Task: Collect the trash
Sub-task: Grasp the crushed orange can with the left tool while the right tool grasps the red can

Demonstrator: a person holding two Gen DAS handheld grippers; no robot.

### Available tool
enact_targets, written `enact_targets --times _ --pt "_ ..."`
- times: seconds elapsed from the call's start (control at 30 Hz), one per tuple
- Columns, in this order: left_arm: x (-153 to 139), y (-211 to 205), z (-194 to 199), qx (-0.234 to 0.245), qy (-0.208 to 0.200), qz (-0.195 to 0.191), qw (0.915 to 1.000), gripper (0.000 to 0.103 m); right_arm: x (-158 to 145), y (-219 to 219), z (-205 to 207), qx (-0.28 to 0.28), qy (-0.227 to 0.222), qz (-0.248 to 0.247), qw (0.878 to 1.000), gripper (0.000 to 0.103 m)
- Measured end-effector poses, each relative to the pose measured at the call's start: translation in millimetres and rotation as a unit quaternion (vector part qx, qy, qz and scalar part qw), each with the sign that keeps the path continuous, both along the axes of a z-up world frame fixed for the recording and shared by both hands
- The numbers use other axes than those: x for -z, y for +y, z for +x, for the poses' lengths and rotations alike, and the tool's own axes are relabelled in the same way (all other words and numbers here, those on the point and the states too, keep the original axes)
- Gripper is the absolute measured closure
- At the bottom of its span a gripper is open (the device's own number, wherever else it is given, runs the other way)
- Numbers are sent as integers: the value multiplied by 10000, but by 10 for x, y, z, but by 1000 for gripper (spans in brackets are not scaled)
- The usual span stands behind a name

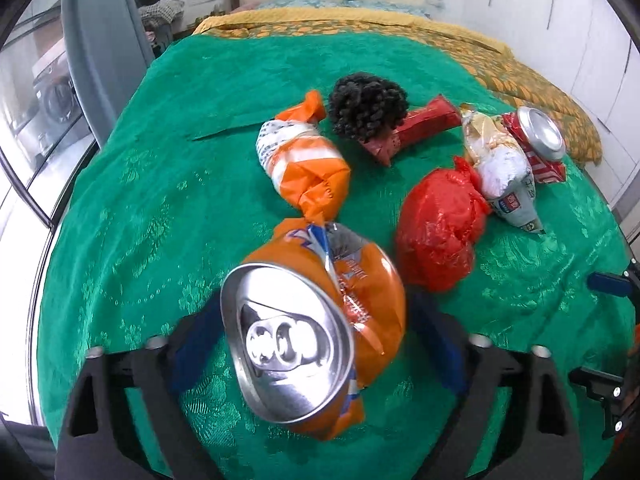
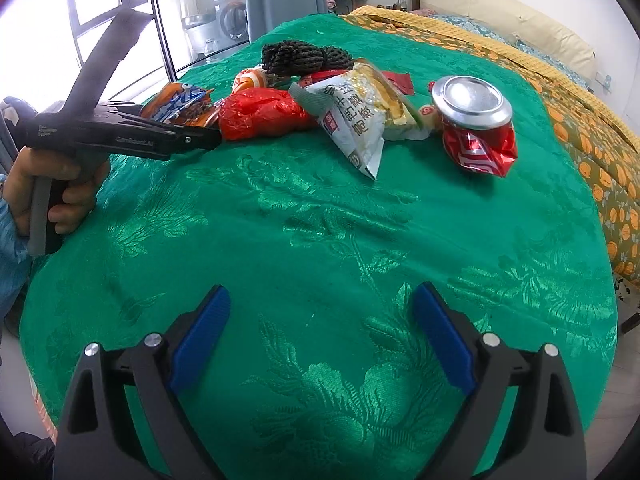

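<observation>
Holding position: left gripper (image 1: 312, 344) brackets crushed orange can (image 1: 308, 336), contact uncertain; right gripper (image 2: 320, 340) spread, empty. Uncollected on green cloth (image 2: 320, 240): red can (image 2: 476, 132), snack packet (image 2: 360, 116), red bag (image 2: 260, 112), orange wrapper (image 1: 302, 160), black bundle (image 1: 366, 106). No bin visible.

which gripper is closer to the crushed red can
Right. The open right gripper faces the crushed red can across bare green cloth. The left gripper, around an orange can, sits beyond the other trash.
</observation>
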State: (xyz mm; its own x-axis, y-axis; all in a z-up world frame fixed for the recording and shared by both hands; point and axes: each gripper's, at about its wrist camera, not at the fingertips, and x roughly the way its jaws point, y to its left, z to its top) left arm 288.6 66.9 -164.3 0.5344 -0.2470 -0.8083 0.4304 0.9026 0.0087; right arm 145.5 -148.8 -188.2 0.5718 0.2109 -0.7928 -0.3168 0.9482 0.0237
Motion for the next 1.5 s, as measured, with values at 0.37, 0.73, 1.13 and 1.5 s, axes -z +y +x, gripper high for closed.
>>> enact_targets --times 0.37,0.73,1.13,1.5 --pt "-190 28 -621 -417 23 -247 9988 32 1 -4 -3 -1 0 2 10000 12" --pt "-18 -361 -1017 -353 -3 9 9994 20 -85 -402 -50 587 -81 636 9962 12" --pt "48 -355 -979 -455 68 69 9989 6 -262 -772 711 579 -278 -520 9966 12" --pt "54 -330 -963 -447 92 10 9990 6 -61 -759 1580 411 6 -283 9988 49"
